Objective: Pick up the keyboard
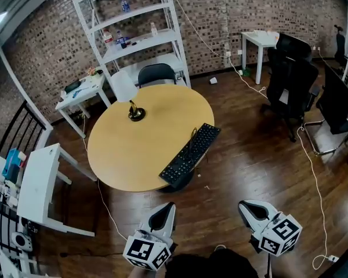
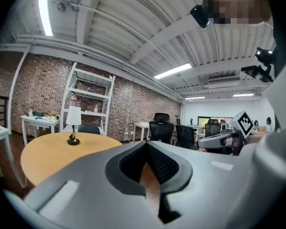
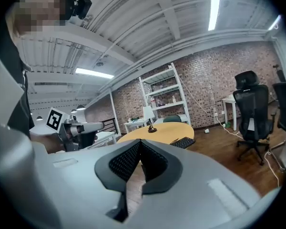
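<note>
A black keyboard (image 1: 190, 153) lies slanted on the round wooden table (image 1: 127, 155), its near end jutting over the table's front edge; it also shows small in the right gripper view (image 3: 183, 142). My left gripper (image 1: 168, 208) hovers over the floor, short of the table and below the keyboard in the head view, jaws shut and empty. My right gripper (image 1: 246, 207) is level with it, further right, shut with nothing held. Each gripper sees the other: the right gripper (image 2: 224, 140) and the left gripper (image 3: 76, 128).
A small table lamp (image 1: 127, 94) stands on the table's far side, a dark chair (image 1: 156, 74) behind it. A white shelf unit (image 1: 133, 28), white side tables (image 1: 40, 184) and black office chairs (image 1: 293, 80) ring the room. Cables (image 1: 316, 196) trail over the wooden floor.
</note>
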`<control>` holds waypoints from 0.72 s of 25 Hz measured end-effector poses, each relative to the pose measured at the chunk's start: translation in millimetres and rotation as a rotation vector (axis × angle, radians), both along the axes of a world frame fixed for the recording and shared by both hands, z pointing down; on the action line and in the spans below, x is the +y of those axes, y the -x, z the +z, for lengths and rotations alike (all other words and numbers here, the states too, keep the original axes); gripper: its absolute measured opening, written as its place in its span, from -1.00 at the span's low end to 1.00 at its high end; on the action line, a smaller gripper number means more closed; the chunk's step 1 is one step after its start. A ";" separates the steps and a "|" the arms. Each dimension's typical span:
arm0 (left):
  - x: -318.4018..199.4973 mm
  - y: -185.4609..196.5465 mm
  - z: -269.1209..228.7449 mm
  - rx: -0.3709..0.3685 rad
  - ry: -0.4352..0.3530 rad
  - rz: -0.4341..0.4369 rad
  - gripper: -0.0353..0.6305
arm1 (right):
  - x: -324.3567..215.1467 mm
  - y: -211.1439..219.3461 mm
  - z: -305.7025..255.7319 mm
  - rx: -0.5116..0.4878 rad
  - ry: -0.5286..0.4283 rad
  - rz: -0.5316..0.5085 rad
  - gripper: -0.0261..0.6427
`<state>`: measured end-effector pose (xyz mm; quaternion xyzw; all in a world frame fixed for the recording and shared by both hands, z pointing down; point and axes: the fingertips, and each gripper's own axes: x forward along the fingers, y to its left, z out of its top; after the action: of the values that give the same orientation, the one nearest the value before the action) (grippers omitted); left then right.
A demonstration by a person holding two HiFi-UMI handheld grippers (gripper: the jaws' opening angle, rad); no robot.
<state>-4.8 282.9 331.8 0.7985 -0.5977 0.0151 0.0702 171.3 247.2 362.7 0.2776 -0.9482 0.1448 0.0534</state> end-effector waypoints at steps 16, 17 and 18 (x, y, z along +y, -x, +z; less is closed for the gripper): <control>-169.4 101.5 24.9 0.024 0.018 -0.034 -0.89 | -167.8 102.4 7.2 -0.014 0.011 -0.047 -0.92; -179.8 112.6 22.4 0.030 0.014 -0.031 -0.89 | -178.5 113.0 6.3 -0.004 0.009 -0.047 -0.92; -190.6 123.0 20.6 0.036 0.010 -0.029 -0.89 | -190.8 122.3 7.0 0.007 0.011 -0.043 -0.92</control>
<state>-127.8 92.3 352.4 0.7895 -0.6078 0.0027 0.0850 48.9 56.4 369.7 0.2575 -0.9529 0.1477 0.0613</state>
